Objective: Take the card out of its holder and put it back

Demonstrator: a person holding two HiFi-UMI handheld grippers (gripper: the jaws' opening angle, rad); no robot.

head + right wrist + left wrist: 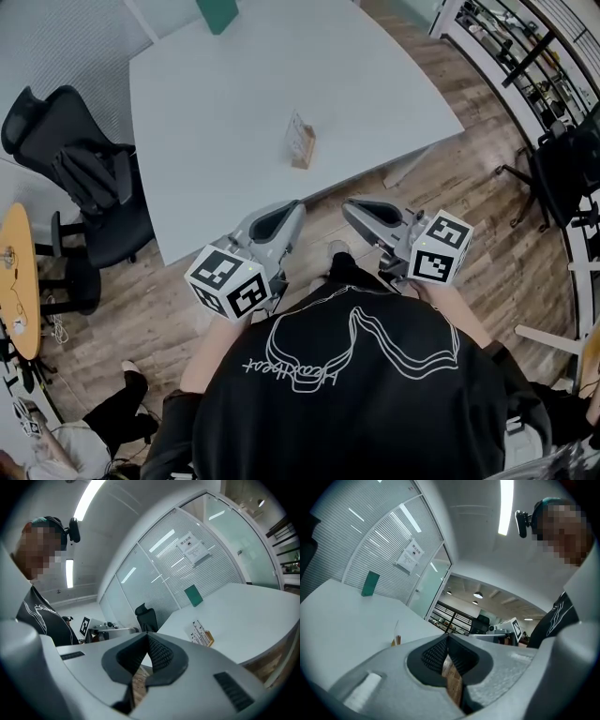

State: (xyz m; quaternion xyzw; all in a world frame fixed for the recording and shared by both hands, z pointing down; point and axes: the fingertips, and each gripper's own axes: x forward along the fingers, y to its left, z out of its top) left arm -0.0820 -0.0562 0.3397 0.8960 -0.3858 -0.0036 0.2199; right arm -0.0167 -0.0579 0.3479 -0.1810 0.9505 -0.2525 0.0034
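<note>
The card [298, 129] stands upright in its wooden holder [304, 156] close to the counter's [216, 122] near edge, not yet taken out. Short of that edge, the left tongs [296, 206] and right tongs [349, 206] are both closed on nothing, seemingly poised before reaching in.
</note>
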